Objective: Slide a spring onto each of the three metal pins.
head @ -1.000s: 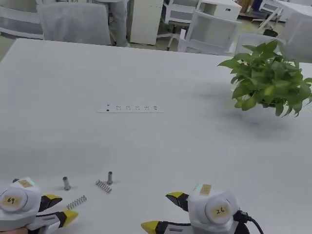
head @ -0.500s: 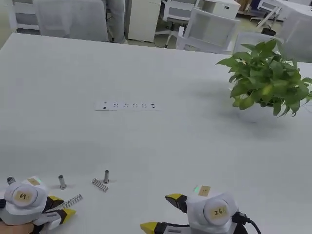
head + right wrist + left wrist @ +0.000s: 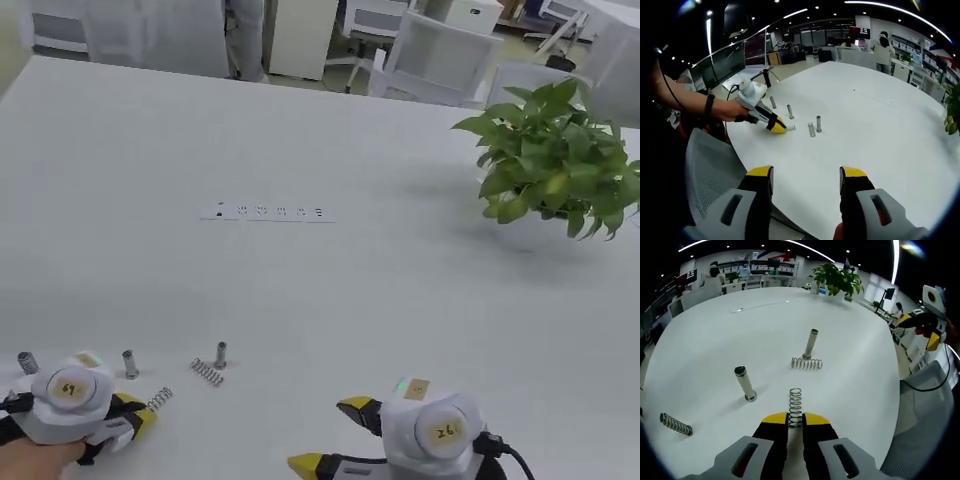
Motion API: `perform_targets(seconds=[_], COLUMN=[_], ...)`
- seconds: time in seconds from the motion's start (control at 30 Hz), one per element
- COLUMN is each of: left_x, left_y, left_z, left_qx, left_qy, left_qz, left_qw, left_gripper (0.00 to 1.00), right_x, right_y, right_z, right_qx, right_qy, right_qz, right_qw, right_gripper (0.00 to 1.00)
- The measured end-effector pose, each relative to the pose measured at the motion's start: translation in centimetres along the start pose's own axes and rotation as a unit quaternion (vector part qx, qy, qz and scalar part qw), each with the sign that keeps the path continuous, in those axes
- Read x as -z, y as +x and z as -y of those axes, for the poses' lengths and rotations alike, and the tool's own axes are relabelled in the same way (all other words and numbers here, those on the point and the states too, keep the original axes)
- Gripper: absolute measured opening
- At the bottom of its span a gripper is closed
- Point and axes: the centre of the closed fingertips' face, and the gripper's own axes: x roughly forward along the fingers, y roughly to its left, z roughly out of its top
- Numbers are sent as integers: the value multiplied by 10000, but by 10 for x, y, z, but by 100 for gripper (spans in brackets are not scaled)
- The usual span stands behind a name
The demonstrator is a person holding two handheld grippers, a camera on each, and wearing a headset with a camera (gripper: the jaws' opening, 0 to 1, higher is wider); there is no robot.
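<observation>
Left gripper pinched in, right gripper spread wide.
The left gripper [image 3: 795,419], held in the person's left hand [image 3: 726,109], points forward with its yellow-tipped jaws drawn nearly together around the near end of a spring [image 3: 795,402]. The right gripper [image 3: 807,172] is held well apart from it, level, with its two yellow-tipped jaws standing wide open.

Head view: high over the near edge of the white tabletop [image 3: 330,280], facing its far edge. Left gripper view: low, close to the short grey metal pins [image 3: 745,384]. Right gripper view: farther back, same pins.
</observation>
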Motion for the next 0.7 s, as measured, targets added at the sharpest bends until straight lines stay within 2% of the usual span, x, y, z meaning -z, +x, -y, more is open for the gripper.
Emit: perform_targets(seconds=[0.17,0.3,0.4,0.53,0.7], left_x=[-1,3,10,17,32], left_y=[-14,-26,-35,-44,-53], left_z=[3,7,9,8,7], left_qx=[-32,-42,-70,-119,-200], left_qy=[-66,-8,26,-71,-173], left_qz=[96,134,95,103,47], left_qw=[9999,9999,9999,9999,9996], left_gripper=[3,3,3,3,3], right_x=[-3,-6,-10,-13,-14], right_y=[6,15,19,23,23], right_z=[-4,-11,-15,-20,-23], right_qx=[-104,-272,-341,-424,-477], right_qy=[-42,-109,-144,-202,-239], right_qz=[15,-3,24,50,77], right_qw=[9999,9996,9993,9989,9985], right_gripper=[52,53,53,52,52])
